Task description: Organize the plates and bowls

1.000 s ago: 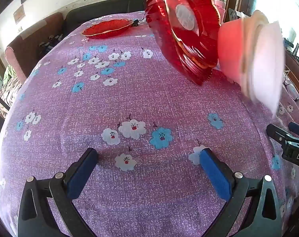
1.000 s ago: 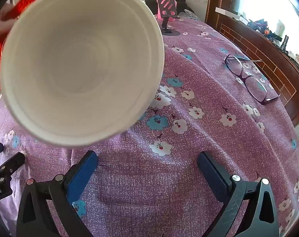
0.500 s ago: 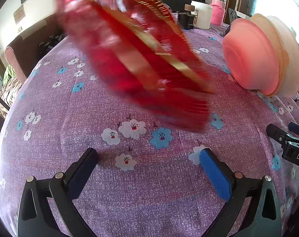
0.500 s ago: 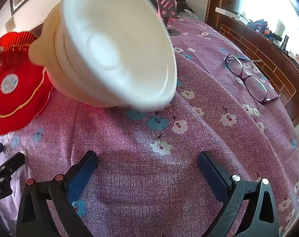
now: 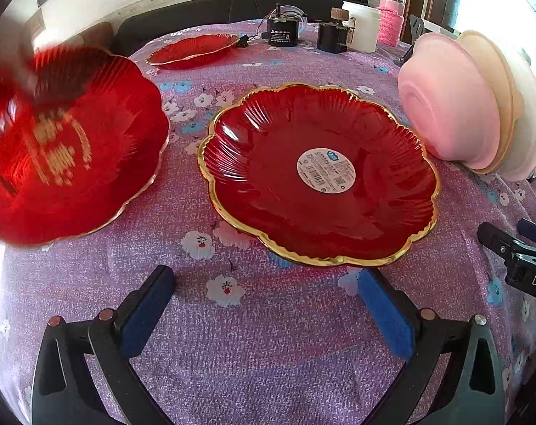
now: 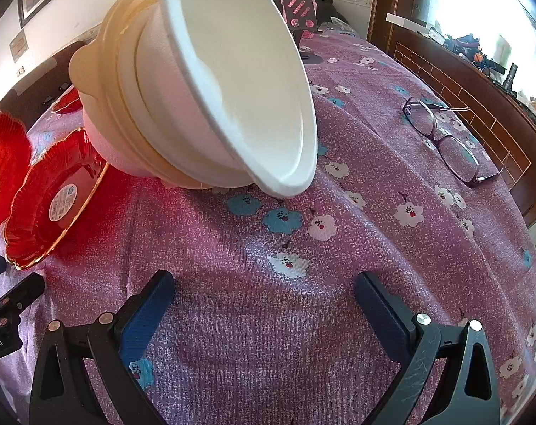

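Note:
A red gold-rimmed plate (image 5: pixel 317 177) with a white sticker lies on the purple tablecloth just ahead of my open, empty left gripper (image 5: pixel 264 304). A second red plate (image 5: pixel 66 148) is blurred at the left, tilted above the cloth. A third red plate (image 5: pixel 193 49) lies at the far side. A nested stack of pink, beige and white bowls (image 5: pixel 469 106) rests on its side at the right. In the right wrist view the bowl stack (image 6: pixel 211 88) lies tipped with its rim on the cloth, ahead of my open, empty right gripper (image 6: pixel 264 304). The stickered plate (image 6: pixel 55 202) shows at the left there.
Eyeglasses (image 6: pixel 441 138) lie on the cloth to the right. A black device (image 5: pixel 282 32), a white jar (image 5: pixel 363 24) and a pink bottle (image 5: pixel 391 17) stand at the table's far edge. A wooden cabinet (image 6: pixel 480 81) runs along the right.
The red plates came down from the air: one now lies flat, another moved left, still blurred. The bowl stack swung down and now rests on its side on the cloth. Both grippers stayed still.

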